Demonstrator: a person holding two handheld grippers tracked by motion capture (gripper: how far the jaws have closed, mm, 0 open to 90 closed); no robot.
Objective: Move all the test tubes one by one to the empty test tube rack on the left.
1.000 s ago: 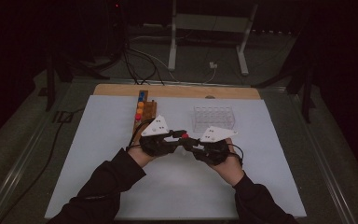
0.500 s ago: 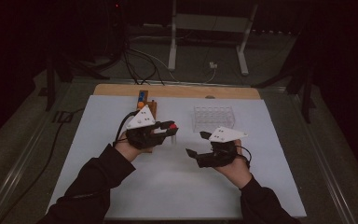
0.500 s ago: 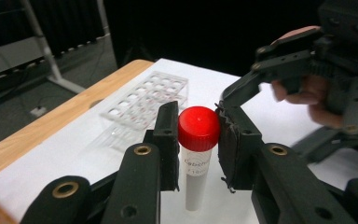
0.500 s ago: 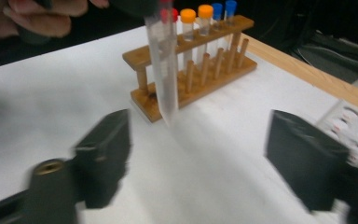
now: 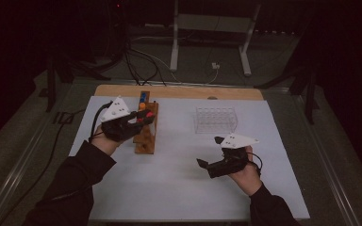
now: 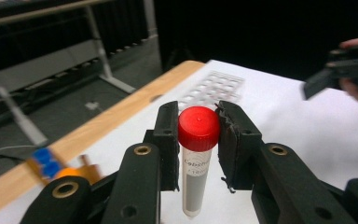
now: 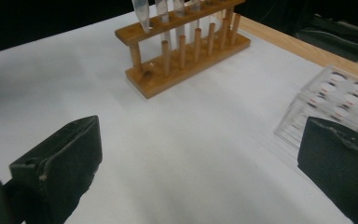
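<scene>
**Left tongs gripped a red-capped tube; right tongs stood empty**

The right tongs [image 5: 202, 163] were nearest, low over the white desk [image 5: 179, 188], their jaws having just opened wide with nothing between them. Ahead of them in the right gripper view lay bare desk, then the wooden rack [image 7: 186, 51] with tubes standing in it, and off to their right the clear rack [image 7: 340, 100]. Farther up the desk the left tongs [image 6: 198, 135] were clamped on the tube [image 6: 196, 158], pads pressing its red cap from both sides, its body hanging upright below. In the high view these tongs hovered just beside the wooden rack's near end. The clear rack lay beyond them.
</scene>
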